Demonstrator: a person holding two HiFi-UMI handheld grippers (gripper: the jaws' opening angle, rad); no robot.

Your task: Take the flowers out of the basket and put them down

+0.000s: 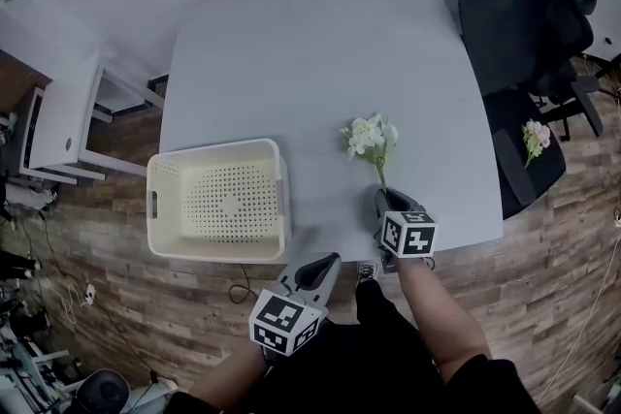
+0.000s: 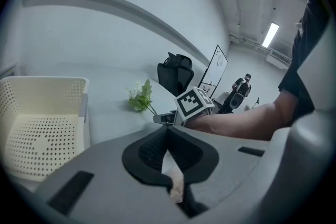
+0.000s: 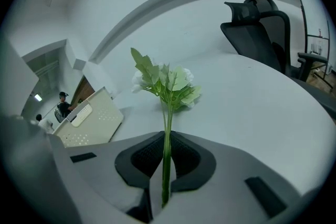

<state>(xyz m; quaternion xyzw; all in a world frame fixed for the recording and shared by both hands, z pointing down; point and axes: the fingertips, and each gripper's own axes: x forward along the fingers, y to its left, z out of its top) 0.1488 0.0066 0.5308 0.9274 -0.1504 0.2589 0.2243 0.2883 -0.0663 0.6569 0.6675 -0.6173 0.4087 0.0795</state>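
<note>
The fingers of your right gripper [image 3: 165, 165] clamp the flowers [image 3: 168, 81] by the stem. Lower them until they rest on the worktop [image 1: 310, 44], then release. Your left gripper [image 2: 168, 149] fingers are closed on nothing.

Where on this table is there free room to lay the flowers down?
The far half of the table is bare, from the basket and flowers to the far edge. A bare strip lies between basket and flowers. The near edge is crowded: basket left, right gripper right.
</note>
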